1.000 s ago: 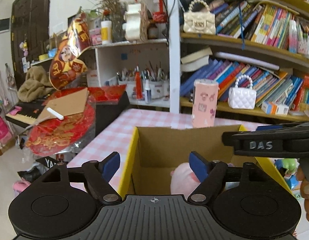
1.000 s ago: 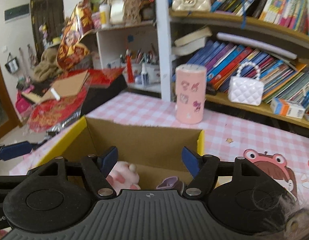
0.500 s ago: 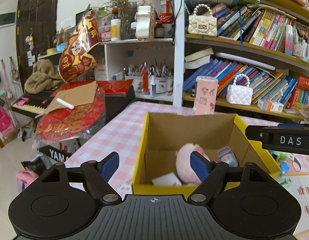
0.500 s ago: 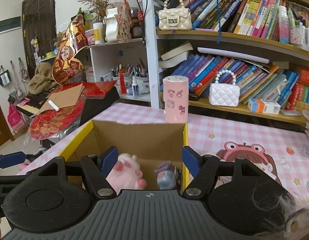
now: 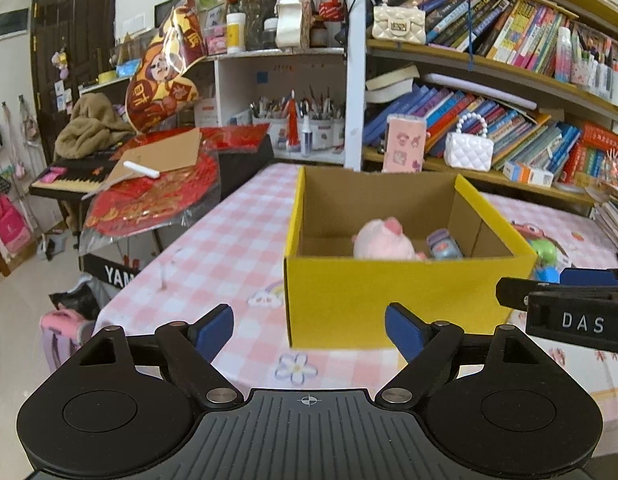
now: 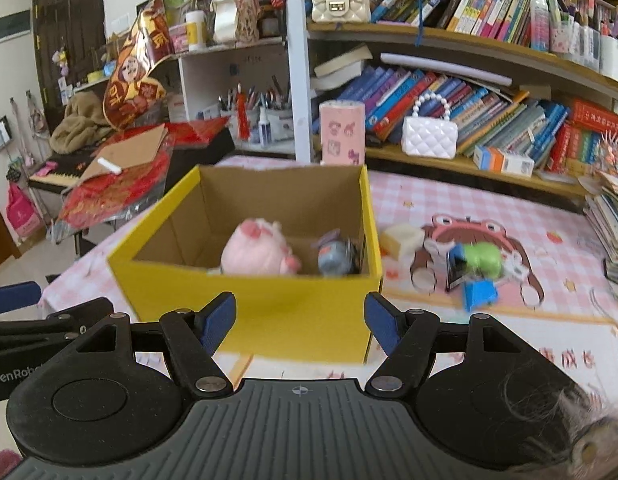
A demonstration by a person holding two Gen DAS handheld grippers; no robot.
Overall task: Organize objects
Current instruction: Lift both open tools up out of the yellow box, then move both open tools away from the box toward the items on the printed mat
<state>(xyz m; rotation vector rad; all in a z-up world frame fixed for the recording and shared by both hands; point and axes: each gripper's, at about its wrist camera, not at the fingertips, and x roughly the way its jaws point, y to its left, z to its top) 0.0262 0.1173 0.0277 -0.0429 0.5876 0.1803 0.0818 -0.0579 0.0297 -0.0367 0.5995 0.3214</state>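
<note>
A yellow cardboard box stands on the pink checked tablecloth. Inside it lie a pink plush toy and a small grey-purple toy. My left gripper hovers just short of the box's near wall, its jaws opening with nothing between them. My right gripper also sits in front of that wall, open and empty. To the right of the box lie a cream block, a green toy and a blue piece.
A pink cylinder with stickers stands behind the box. Bookshelves with white handbags line the back. A keyboard piled with red decorations stands left of the table. A stack of books sits at the right edge.
Both grippers have pulled back from over the box, so its whole front wall and the toys to its right now show. The left jaws stand wider apart.
</note>
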